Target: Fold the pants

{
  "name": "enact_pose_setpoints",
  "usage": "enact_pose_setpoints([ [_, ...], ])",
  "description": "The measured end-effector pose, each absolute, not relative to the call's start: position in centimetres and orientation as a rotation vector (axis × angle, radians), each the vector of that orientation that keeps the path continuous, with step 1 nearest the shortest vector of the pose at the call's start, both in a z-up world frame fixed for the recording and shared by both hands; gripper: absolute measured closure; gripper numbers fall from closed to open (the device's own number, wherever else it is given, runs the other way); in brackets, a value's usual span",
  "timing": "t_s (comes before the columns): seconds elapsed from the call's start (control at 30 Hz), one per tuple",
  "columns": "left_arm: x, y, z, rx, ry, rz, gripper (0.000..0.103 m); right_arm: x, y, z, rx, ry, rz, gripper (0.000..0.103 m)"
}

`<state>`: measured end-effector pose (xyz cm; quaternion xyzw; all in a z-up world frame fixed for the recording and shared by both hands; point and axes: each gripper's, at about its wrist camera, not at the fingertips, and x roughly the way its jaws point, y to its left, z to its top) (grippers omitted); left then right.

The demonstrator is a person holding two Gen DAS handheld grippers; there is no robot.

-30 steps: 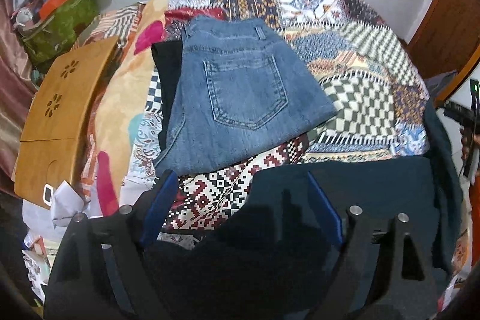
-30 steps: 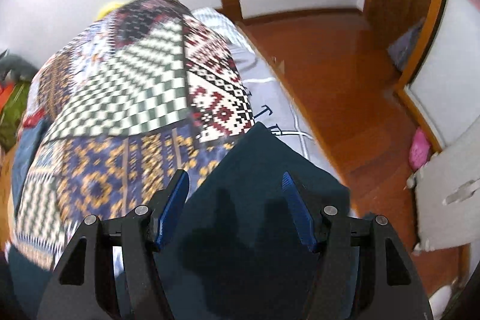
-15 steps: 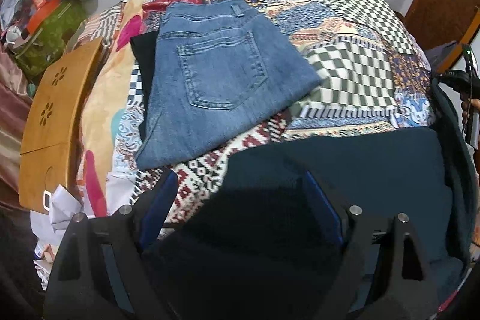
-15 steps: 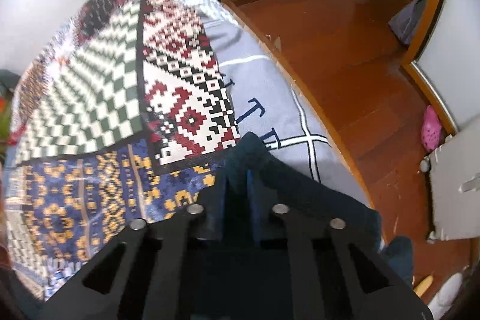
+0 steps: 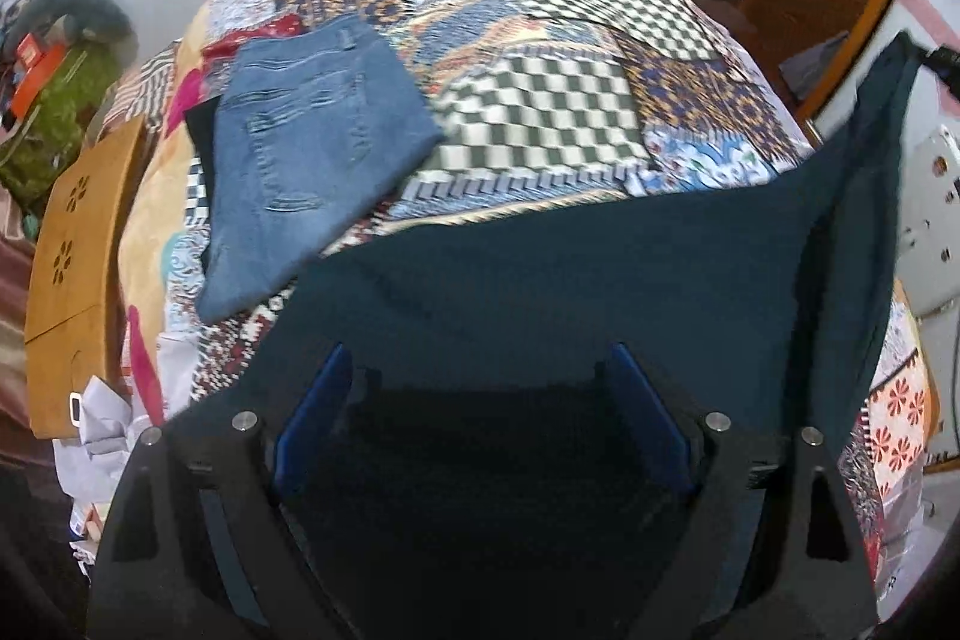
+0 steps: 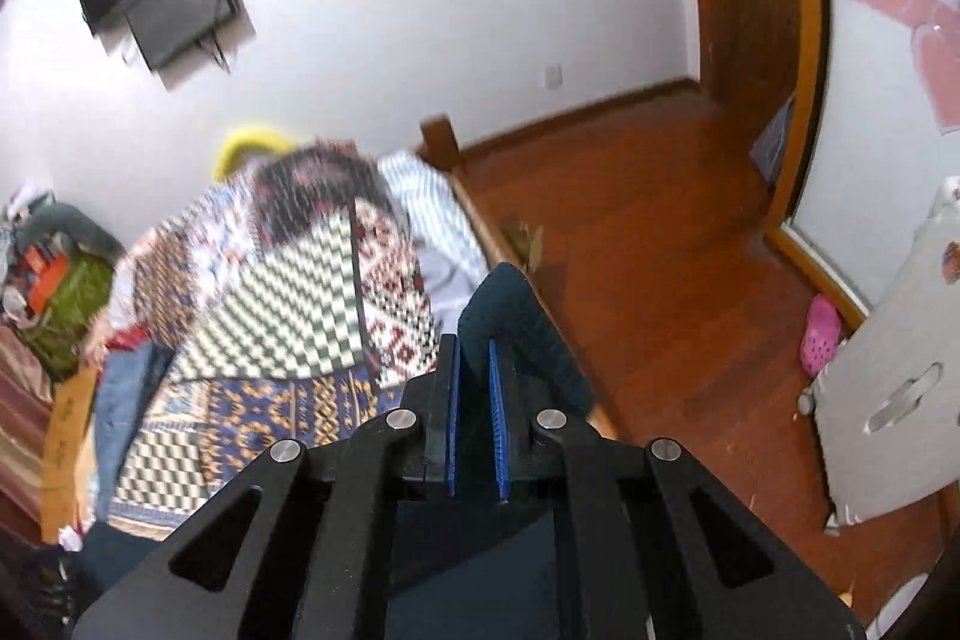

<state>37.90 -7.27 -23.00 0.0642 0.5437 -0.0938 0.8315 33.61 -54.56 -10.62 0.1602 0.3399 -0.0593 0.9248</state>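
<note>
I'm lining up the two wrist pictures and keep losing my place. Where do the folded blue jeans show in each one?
Left wrist: the folded blue jeans lie upper left on the patchwork quilt, beyond the dark teal pants.
Right wrist: only a blurred blue strip of them at the left edge.
Shared landmark: the quilt's green-and-white checked patch.

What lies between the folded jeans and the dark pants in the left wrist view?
Only a strip of patterned quilt; the folded jeans and dark pants lie apart.
</note>
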Motion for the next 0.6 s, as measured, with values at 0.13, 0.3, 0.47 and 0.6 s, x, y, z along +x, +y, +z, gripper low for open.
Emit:
enact_pose_setpoints([
  [0.13, 36.7, -9.5, -23.6, 0.162, 1.173, -0.232, 0.015, 30.6, -56.1, -9.3, 0.316, 0.657, -0.14, 0.095],
  [0.3, 35.8, -11.2, -24.9, 0.198, 1.195, -0.245, 0.015, 29.3, -57.7, -13.7, 0.34, 0.739, -0.18, 0.095],
  [0.47, 35.4, -11.5, -25.8, 0.206, 1.194, -0.231, 0.011, 28.8, -58.0, -21.2, 0.325, 0.908, -0.244, 0.095],
  [0.6, 35.5, -11.3, -26.0, 0.199, 1.193, -0.231, 0.008, 27.4, -57.4, -25.8, 0.267, 1.001, -0.308, 0.095],
])
